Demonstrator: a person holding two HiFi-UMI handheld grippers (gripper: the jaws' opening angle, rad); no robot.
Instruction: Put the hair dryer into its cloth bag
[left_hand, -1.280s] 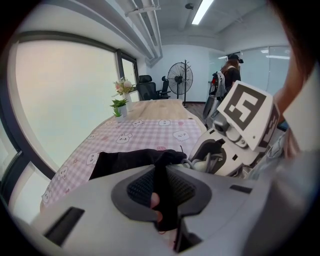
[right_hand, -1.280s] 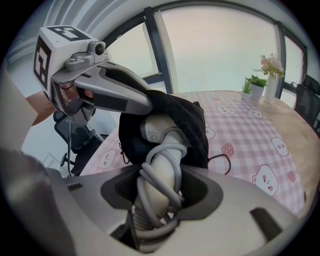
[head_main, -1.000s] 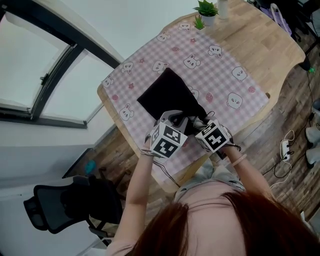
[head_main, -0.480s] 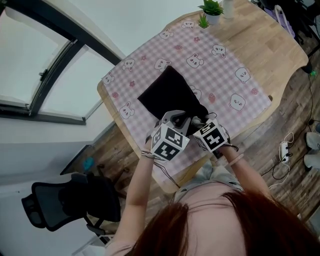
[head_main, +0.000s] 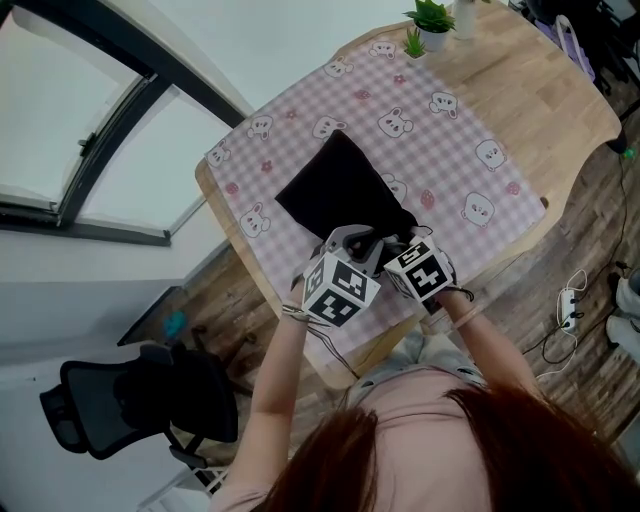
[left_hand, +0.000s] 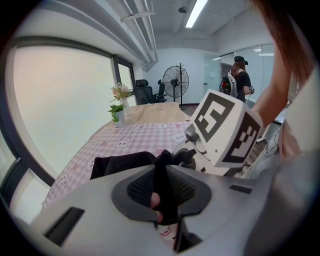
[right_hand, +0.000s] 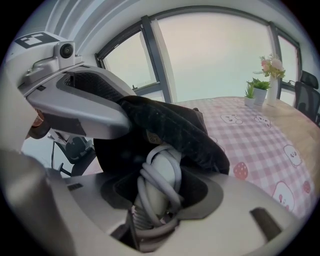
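My left gripper (left_hand: 161, 192) pinches the cloth bag (left_hand: 117, 162) rim; my right gripper (right_hand: 156, 200) clamps the hair dryer (right_hand: 162, 167), whose wrapped cord (right_hand: 144, 192) may snag the rim at 12 o'clock.

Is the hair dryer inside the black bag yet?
Partly in: the hair dryer's cord-wrapped handle sticks out of the bag, gripped by the right tool; the rest is under the cloth.

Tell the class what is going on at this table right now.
A person is packing a hair dryer into a black cloth bag lying on the checked tablecloth. The left gripper has its jaws pinched on the bag's edge, holding the mouth up. The right gripper grips the dryer's cord-wrapped handle, and the dryer's far end is already inside the opening. The handle remains outside.
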